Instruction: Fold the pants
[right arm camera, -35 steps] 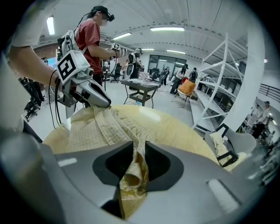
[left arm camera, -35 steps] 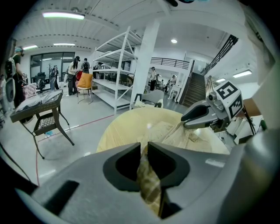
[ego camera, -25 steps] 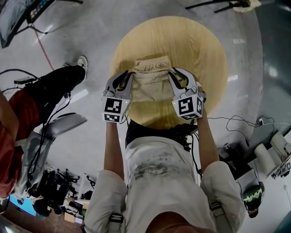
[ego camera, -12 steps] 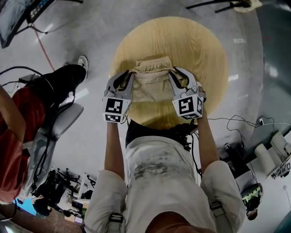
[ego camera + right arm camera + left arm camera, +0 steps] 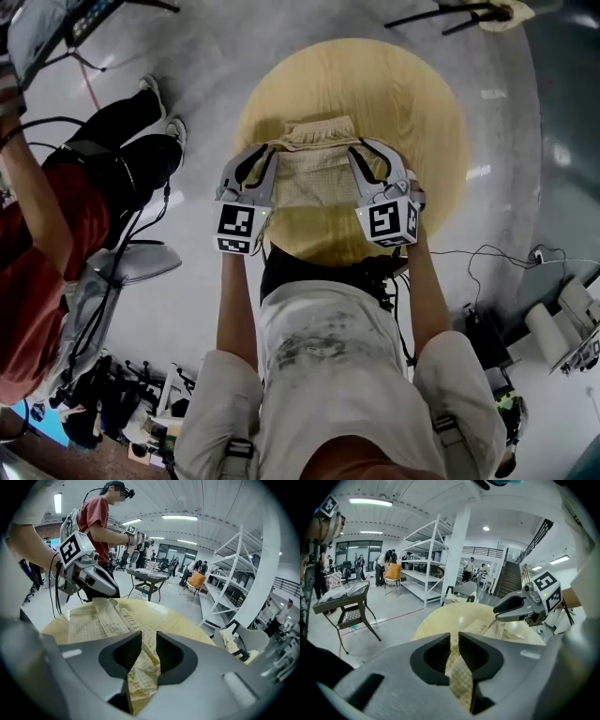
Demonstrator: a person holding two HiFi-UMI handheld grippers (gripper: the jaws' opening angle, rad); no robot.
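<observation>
Pale yellow checked pants (image 5: 314, 169) lie on the round wooden table (image 5: 394, 94), waistband at the far side. My left gripper (image 5: 269, 150) is shut on the cloth at the pants' left edge; the fabric (image 5: 459, 677) runs between its jaws. On the right edge my right gripper (image 5: 357, 148) is shut on the pants, a bunched fold (image 5: 140, 672) pinched between its jaws. Both hold the cloth a little above the table. In the left gripper view the right gripper (image 5: 513, 609) shows across the pants, and in the right gripper view the left gripper (image 5: 93, 581) shows likewise.
A person in a red top and black trousers (image 5: 56, 216) stands at the left beside a grey chair (image 5: 131, 267). Cables (image 5: 487, 253) trail over the floor at the right. White shelving (image 5: 422, 559) and a small mesh table (image 5: 344, 604) stand beyond the round table.
Both grippers have lifted slightly with the pants' edges still held. The person at the left has shifted, with the legs further up and the chair turned.
</observation>
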